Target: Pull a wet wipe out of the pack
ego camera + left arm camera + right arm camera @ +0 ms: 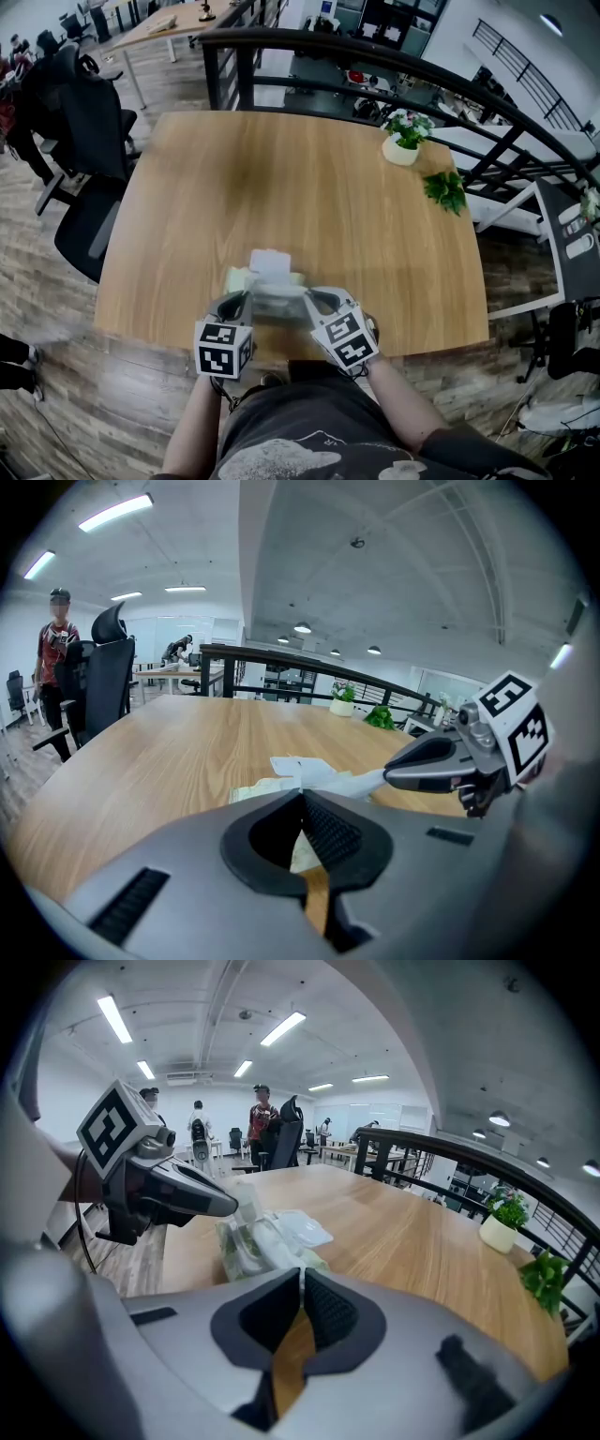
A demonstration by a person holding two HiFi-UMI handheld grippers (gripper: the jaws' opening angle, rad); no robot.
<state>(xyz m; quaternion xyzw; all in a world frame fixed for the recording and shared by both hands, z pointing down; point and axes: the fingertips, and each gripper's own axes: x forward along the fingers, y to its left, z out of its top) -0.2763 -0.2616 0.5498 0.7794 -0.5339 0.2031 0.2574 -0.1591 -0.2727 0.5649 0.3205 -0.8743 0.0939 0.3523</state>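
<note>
- One pack [267, 281] of wet wipes lies near the front edge of the bench [309, 187], its white lid [270, 262] flipped open.
- Two tongs flank it. The left tongs [301, 795] are clenched on the pack's left end, and the right tongs [301, 1275] are clenched on white material at its right end.
- Two plants sit at the far right corner: a potted plant [405, 137] and a leafy sprig [445, 190].
- There is one wooden bench. A black chair [84, 159] stands to its left, a black railing [375, 56] runs behind it, and the floor [56, 366] is planked.

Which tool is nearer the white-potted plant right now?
Right. The right tool is shut on the wipe pack's right end, the side toward the potted plant at the table's far right corner; the left tool is shut on the pack's left end, farther away.
</note>
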